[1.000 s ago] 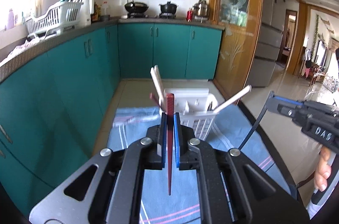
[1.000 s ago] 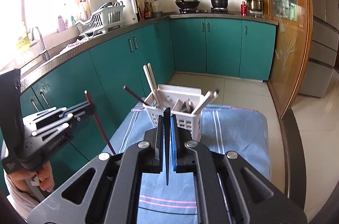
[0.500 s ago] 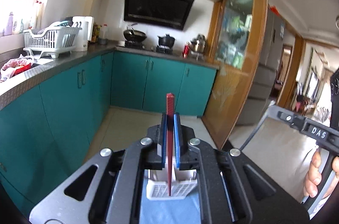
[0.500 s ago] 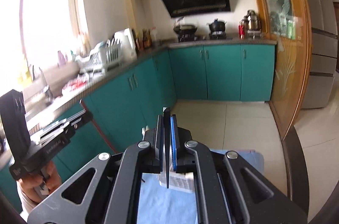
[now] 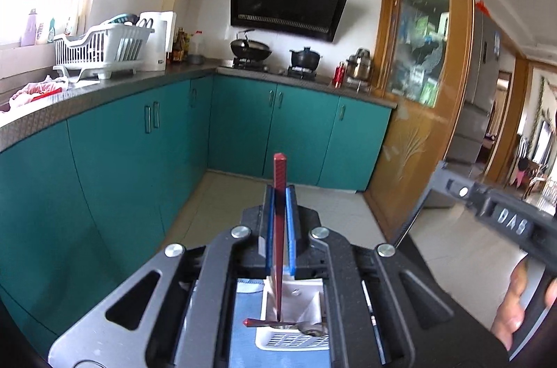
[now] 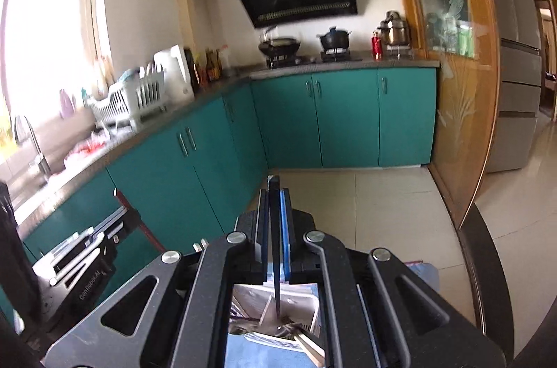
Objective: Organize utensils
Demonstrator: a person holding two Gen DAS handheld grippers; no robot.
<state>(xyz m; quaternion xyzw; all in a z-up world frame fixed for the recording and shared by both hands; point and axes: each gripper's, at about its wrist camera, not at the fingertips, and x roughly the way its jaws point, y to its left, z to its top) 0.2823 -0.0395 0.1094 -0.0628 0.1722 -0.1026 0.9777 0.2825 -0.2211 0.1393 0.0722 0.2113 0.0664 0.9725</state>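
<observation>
My left gripper [image 5: 280, 194] is shut on a red chopstick [image 5: 279, 211] that points down over the white utensil holder [image 5: 296, 338], which shows below between the gripper arms. My right gripper [image 6: 274, 194] is shut on a black chopstick [image 6: 275, 228] whose tip hangs over the white holder [image 6: 306, 302]. Wooden and metal utensils lie in the holder. The right gripper also shows at the right of the left wrist view [image 5: 504, 221], and the left gripper at the left of the right wrist view [image 6: 90, 249].
The holder stands on a blue striped cloth [image 5: 247, 308] on a table. Teal kitchen cabinets [image 5: 146, 138] run along the left and back. A dish rack [image 5: 101, 51] and pots stand on the counter. A wooden glass door [image 5: 424, 82] is at the right.
Both grippers have risen and moved forward over the holder; it has dropped from mid-view to beneath the gripper bodies. Both chopsticks stay gripped.
</observation>
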